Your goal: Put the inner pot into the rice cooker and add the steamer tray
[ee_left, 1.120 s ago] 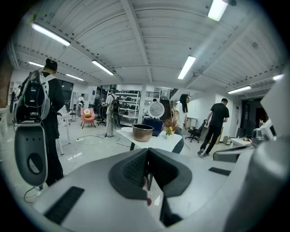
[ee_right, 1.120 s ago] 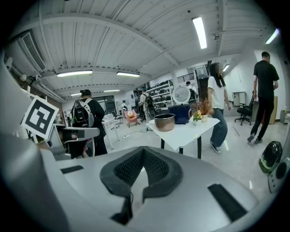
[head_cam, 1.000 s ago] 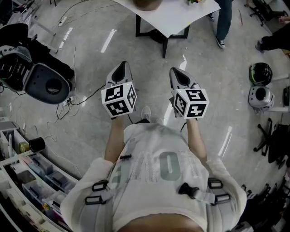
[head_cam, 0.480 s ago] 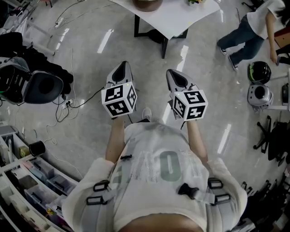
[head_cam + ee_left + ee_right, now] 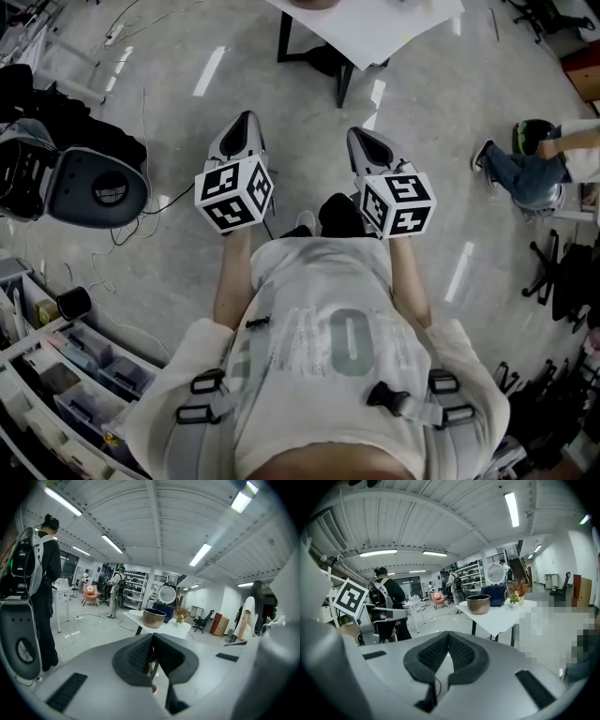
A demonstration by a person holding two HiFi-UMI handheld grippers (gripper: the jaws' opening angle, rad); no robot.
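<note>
The left claw (image 5: 152,641) and the right claw (image 5: 448,641) are both clenched, with nothing between the jaws. They sit side by side over the floor. The pot (image 5: 478,604) stands on the white worktop (image 5: 502,617), well ahead of both claws and untouched, slightly right of the right claw's line.

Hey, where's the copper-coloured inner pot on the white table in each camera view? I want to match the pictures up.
Head view: inner pot not clearly in it; only the white table reaches the top edge.
Left gripper view: inner pot at centre, just above the jaws.
Right gripper view: inner pot right of centre, above the jaws.
Shared landmark: the white table under the pot.
</note>
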